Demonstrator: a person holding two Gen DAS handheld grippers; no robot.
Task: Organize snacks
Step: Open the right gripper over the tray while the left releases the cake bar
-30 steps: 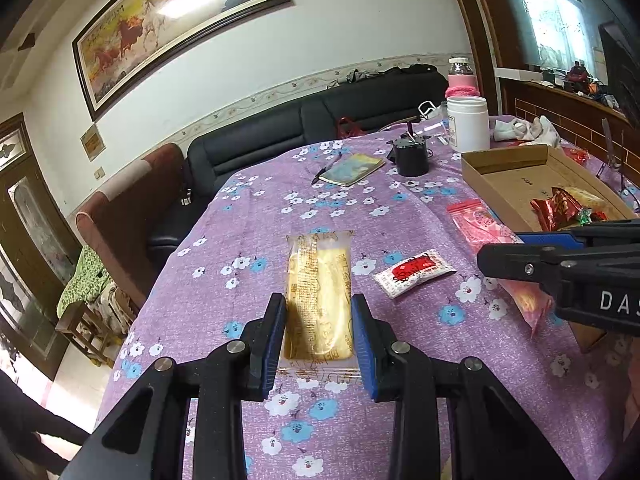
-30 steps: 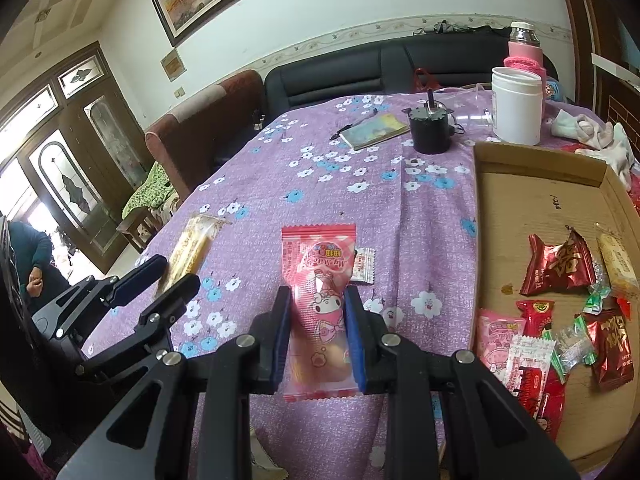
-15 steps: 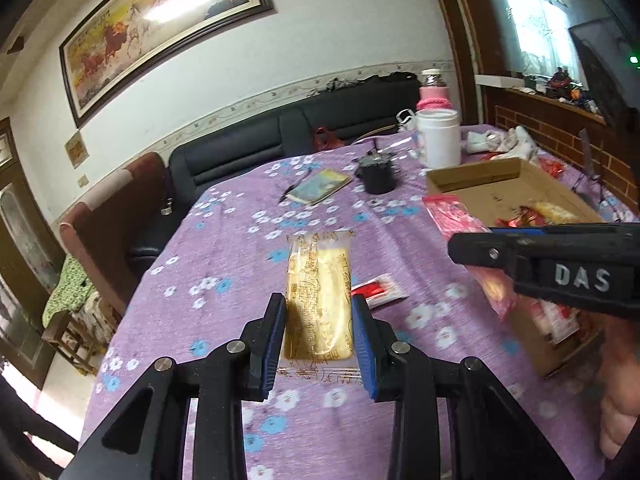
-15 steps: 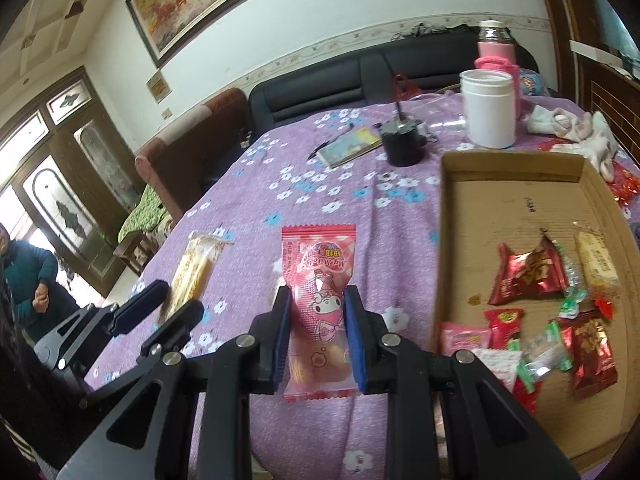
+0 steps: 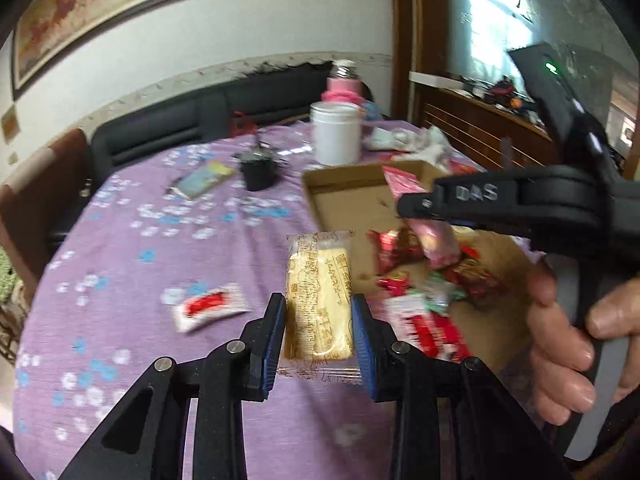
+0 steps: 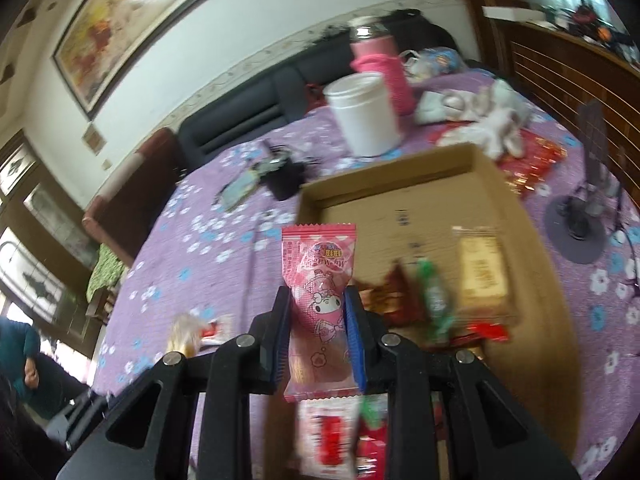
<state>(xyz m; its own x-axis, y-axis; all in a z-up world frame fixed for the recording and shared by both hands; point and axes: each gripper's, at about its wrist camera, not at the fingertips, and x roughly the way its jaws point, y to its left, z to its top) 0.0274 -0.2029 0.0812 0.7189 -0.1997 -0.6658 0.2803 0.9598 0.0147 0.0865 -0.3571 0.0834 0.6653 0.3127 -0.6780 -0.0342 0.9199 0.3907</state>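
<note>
Two claw-held snack packets point(image 5: 318, 298) point(image 6: 318, 304)

A yellow biscuit packet point(image 5: 319, 296) in clear wrap is held lengthwise, clamped at both sides, above the purple table. A pink cartoon-printed packet point(image 6: 320, 300) is pinched upright over the cardboard box point(image 6: 400, 188), where red and green wrapped snacks point(image 6: 432, 300) lie at its 3 o'clock.

White wall point(image 5: 280, 12), framed painting point(image 6: 132, 20) at ten o'clock, black sofa point(image 5: 192, 128) behind purple floral tablecloth point(image 5: 132, 240), brown armchair point(image 6: 132, 184), bright window point(image 5: 492, 20) at one o'clock.
</note>
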